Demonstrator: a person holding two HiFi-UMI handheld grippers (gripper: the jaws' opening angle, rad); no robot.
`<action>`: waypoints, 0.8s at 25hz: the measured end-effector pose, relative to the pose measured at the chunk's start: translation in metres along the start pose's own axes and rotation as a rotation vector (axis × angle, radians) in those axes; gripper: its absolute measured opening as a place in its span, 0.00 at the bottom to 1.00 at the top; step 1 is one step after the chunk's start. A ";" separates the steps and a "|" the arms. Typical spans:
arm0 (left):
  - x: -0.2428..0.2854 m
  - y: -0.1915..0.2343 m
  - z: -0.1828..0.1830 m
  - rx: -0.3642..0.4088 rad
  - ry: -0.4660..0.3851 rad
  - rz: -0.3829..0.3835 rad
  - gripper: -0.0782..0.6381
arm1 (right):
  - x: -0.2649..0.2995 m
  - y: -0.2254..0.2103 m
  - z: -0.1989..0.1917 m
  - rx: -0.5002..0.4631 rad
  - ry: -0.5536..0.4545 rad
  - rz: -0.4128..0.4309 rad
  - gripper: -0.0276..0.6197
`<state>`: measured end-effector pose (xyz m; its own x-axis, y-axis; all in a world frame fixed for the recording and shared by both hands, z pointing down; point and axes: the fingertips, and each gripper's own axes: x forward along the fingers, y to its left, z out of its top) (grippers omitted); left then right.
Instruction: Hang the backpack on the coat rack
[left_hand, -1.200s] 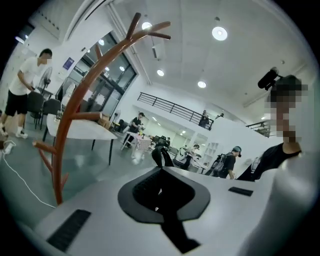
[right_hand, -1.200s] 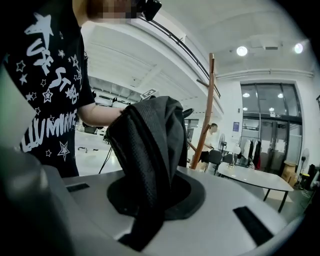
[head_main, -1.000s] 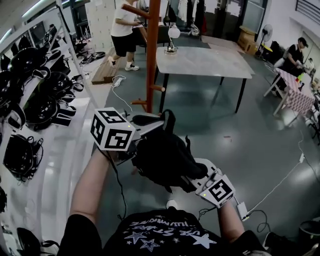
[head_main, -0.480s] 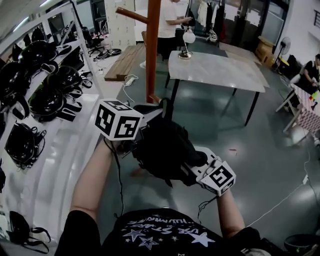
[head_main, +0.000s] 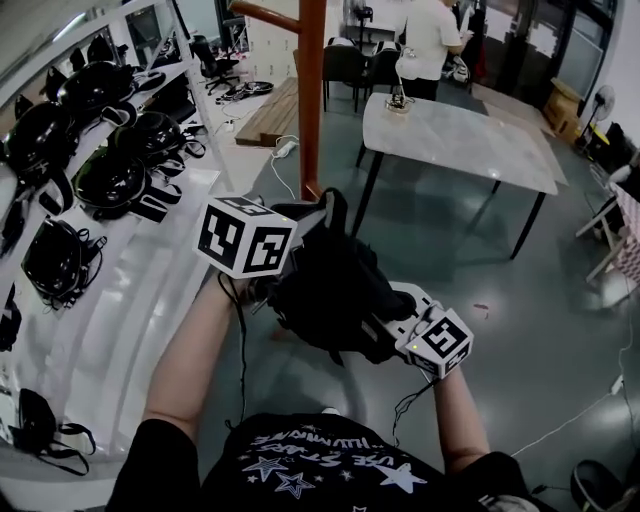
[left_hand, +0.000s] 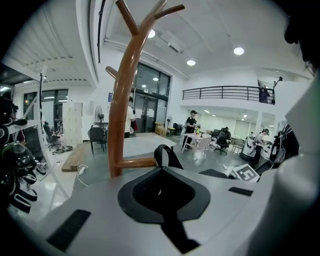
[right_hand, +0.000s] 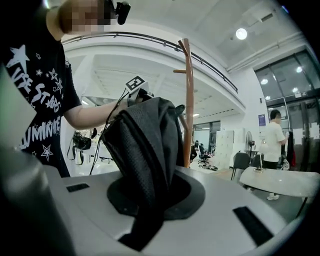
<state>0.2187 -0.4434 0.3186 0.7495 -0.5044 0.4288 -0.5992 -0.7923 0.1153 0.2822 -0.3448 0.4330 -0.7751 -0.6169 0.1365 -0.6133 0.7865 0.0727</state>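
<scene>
I hold a black backpack (head_main: 335, 290) at chest height between both grippers. My left gripper (head_main: 312, 218) is shut on its top carry loop (left_hand: 167, 156), which pokes up from the closed jaws (left_hand: 161, 182). At the bag's lower right, my right gripper (head_main: 378, 332) is shut on the mesh fabric (right_hand: 145, 145), which fills its jaws (right_hand: 150, 200). The brown wooden coat rack (head_main: 311, 90) stands just beyond the bag. In the left gripper view the coat rack (left_hand: 120, 115) is straight ahead, with branching pegs above and a low peg by the loop. The right gripper view shows the rack (right_hand: 188, 100) behind the bag.
White shelves (head_main: 120, 290) with several black helmets (head_main: 105, 180) run along the left. A grey table (head_main: 460, 130) with a lamp (head_main: 402, 80) stands right of the rack, a person (head_main: 432, 40) behind it. A cable (head_main: 285, 150) and a wooden platform (head_main: 275, 110) lie near the rack's foot.
Both grippers and the backpack have come closer to the coat rack, which now stands larger and nearer. The person in the background has walked to the right.
</scene>
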 end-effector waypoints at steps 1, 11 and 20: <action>0.001 0.002 -0.001 -0.002 0.002 0.018 0.14 | 0.003 -0.004 -0.003 -0.004 -0.007 0.012 0.13; -0.001 0.011 0.000 -0.042 -0.025 0.115 0.13 | 0.016 -0.028 -0.012 0.021 -0.062 0.074 0.13; -0.001 0.023 0.003 -0.073 -0.032 0.128 0.13 | 0.024 -0.036 -0.010 0.015 -0.064 0.079 0.13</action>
<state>0.2052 -0.4624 0.3184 0.6733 -0.6117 0.4155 -0.7087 -0.6941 0.1265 0.2871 -0.3873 0.4432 -0.8288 -0.5541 0.0781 -0.5519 0.8324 0.0490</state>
